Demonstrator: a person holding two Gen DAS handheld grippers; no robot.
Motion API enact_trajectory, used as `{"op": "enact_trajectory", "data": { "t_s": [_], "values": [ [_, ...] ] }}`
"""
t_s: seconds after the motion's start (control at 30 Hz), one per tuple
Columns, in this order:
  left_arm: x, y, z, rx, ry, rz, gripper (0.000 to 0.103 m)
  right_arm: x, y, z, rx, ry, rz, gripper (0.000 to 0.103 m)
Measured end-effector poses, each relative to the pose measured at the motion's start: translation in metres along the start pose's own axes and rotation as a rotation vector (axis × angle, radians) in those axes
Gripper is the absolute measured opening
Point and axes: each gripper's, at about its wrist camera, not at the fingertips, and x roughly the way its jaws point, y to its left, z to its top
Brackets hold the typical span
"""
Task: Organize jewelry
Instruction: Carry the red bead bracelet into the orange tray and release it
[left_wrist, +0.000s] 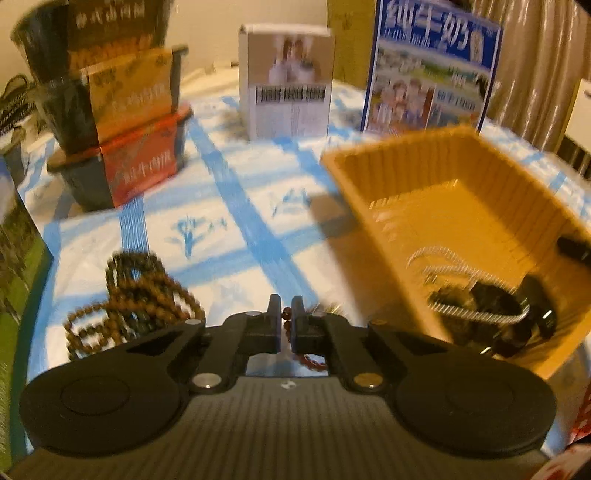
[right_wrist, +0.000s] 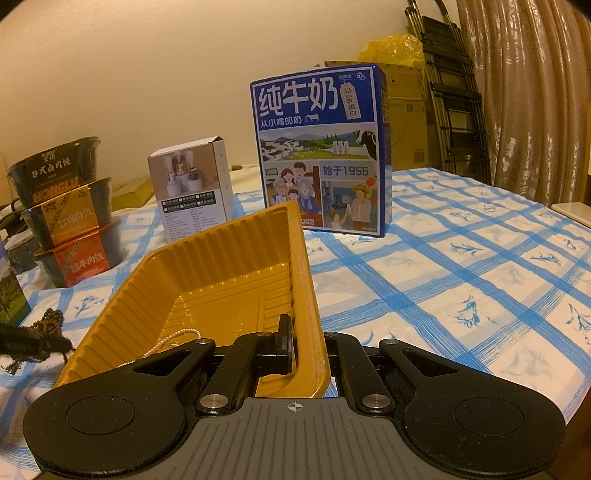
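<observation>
Blue-checked cloth (left_wrist: 236, 206) covers the table, with a cream wall behind it. Through my left wrist camera, blurred by motion, my left gripper (left_wrist: 284, 325) has its fingers drawn nearly together, pinching a strand of small reddish beads (left_wrist: 286, 320) that hangs down between them. Just left of the fingers a heap of brown bead necklaces (left_wrist: 125, 306) lies on the cloth. To the right sits the yellow tray (left_wrist: 443, 173), and inside it I see a pale pearl chain (left_wrist: 443, 258) looped over some dark pieces that I cannot make out. Farther back stand three stacked instant-meal bowls (left_wrist: 110, 110), a small white box (left_wrist: 288, 81) and a blue milk carton (left_wrist: 432, 70).

Through my right wrist camera the picture is sharp. My right gripper (right_wrist: 306, 347) is clamped on the near right wall of the yellow tray (right_wrist: 221, 266): one finger (right_wrist: 283, 339) sits inside the tray, the other is hidden behind the wall. The tray is tilted, its far corner raised. The pearl chain (right_wrist: 173, 339) lies on the tray floor near my gripper. At the left edge the brown beads (right_wrist: 51, 321) rest on the cloth (right_wrist: 461, 266). Behind the tray stand the milk carton (right_wrist: 317, 147), the white box (right_wrist: 192, 184) and the stacked bowls (right_wrist: 66, 210), with a curtain (right_wrist: 524, 92) at the far right.
</observation>
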Motion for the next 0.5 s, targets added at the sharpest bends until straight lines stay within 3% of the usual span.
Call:
{"op": "enact_trajectory", "data": {
  "t_s": [0.3, 0.5],
  "values": [
    [-0.05, -0.02, 0.04, 0.013, -0.155, -0.088, 0.004, 0.002, 0.002, -0.001, 0.0, -0.002, 0.003, 0.005],
    [-0.064, -0.044, 0.061, 0.01, -0.204, -0.203, 0.004, 0.002, 0.003, 0.0, 0.001, -0.005, 0.007, 0.005]
  ]
}}
